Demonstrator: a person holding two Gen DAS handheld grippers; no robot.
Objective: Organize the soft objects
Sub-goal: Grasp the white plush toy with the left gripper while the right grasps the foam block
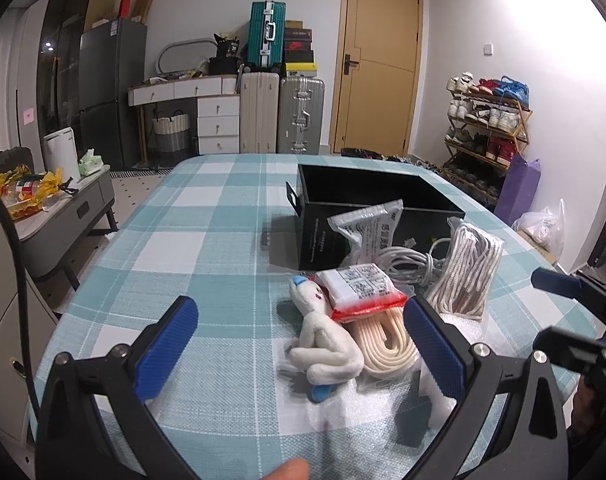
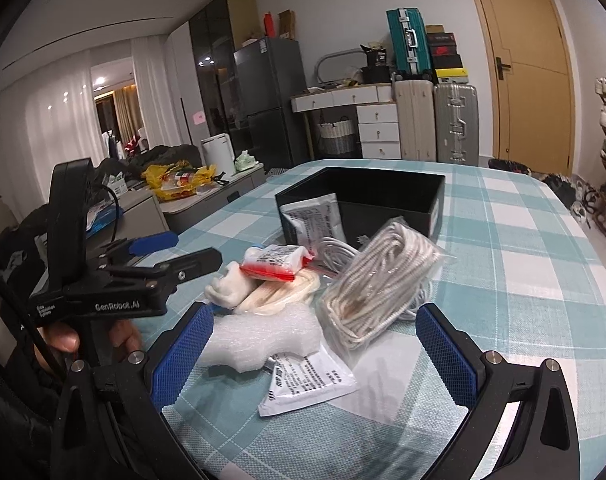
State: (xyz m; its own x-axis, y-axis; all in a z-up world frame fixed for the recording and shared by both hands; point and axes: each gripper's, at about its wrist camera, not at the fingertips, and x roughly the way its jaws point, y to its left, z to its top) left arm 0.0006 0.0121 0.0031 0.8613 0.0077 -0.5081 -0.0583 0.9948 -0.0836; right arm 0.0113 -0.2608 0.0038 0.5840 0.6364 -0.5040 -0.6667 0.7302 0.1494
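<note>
The checked tablecloth (image 1: 223, 216) carries one black box (image 1: 367, 204) and one plush toy (image 1: 323, 344) between the spread, empty fingers of my left gripper (image 1: 299, 344); one red-edged packet (image 1: 363, 290) lies just beyond. From the right, my right gripper (image 2: 315, 354) gapes wide, holding nothing; one bagged rope coil (image 2: 377, 280), one foam piece (image 2: 271, 338), two white sachets (image 2: 309, 382) near.

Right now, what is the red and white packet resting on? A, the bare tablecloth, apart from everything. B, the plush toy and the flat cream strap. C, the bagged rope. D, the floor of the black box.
B: the packet lies across the plush toy and the cream strap, in front of the black box and beside the bagged rope, not on it.
</note>
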